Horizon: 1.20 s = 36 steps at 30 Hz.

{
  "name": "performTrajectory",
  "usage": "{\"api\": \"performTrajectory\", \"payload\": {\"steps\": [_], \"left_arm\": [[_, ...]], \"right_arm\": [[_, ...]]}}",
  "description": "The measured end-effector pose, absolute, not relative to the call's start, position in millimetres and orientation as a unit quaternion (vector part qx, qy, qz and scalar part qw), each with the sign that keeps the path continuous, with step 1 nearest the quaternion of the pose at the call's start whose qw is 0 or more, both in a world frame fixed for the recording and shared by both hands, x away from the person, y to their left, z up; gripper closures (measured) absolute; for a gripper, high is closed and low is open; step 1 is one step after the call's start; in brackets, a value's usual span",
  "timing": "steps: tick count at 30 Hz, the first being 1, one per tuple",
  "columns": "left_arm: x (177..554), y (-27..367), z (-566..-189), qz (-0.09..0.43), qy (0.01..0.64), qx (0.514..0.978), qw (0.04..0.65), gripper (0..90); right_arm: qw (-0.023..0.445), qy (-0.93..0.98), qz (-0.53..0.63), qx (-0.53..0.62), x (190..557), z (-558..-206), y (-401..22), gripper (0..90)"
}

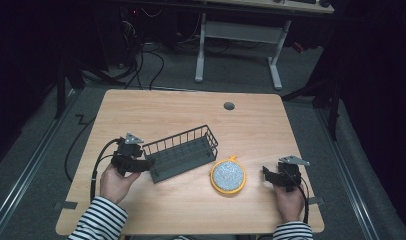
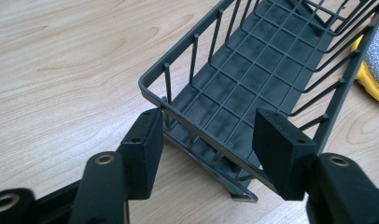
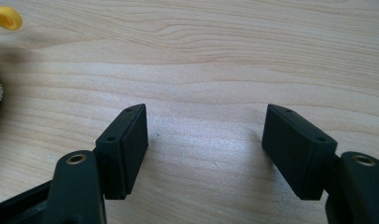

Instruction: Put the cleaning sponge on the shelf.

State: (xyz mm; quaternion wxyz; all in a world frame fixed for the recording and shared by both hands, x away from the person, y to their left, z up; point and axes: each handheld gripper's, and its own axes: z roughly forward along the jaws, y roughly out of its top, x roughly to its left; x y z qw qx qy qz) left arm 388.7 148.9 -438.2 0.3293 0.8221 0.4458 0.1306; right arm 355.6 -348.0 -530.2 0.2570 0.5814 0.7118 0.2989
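Note:
A dark grey wire basket (image 1: 183, 152) lies slanted on the wooden table (image 1: 181, 112), left of centre. My left gripper (image 1: 146, 162) is at its near short end. In the left gripper view the jaws straddle that end of the basket (image 2: 150, 91), and my left gripper (image 2: 208, 133) stands open; the left pad (image 2: 145, 140) is right at the basket's corner. A round silver scrubber with a yellow rim (image 1: 228, 175) lies just right of the basket, and its edge shows as scrubber (image 2: 376, 56). My right gripper (image 1: 267, 172) is right of the scrubber, and my right gripper (image 3: 206, 140) is open over bare wood.
A grey cable hole (image 1: 229, 106) sits near the table's far edge. Beyond the table stands a white desk frame (image 1: 238, 37) on grey floor. The scrubber's yellow loop (image 3: 3, 18) shows at the right gripper view's left edge. Cables trail off the table's left side.

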Motion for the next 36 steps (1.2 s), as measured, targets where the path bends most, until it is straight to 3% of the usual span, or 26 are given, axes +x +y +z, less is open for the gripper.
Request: {"api": "performTrajectory", "payload": {"steps": [14, 36], "left_arm": [[386, 164, -425, 0.141, 0.454, 0.797, 0.372, 29.5], [370, 223, -451, 0.164, 0.515, 0.751, 0.38, 28.9]], "right_arm": [[0.257, 0.712, 0.299, 0.581, 356, -530, -348, 31.5], [0.257, 0.712, 0.299, 0.581, 356, -530, -348, 31.4]]}}
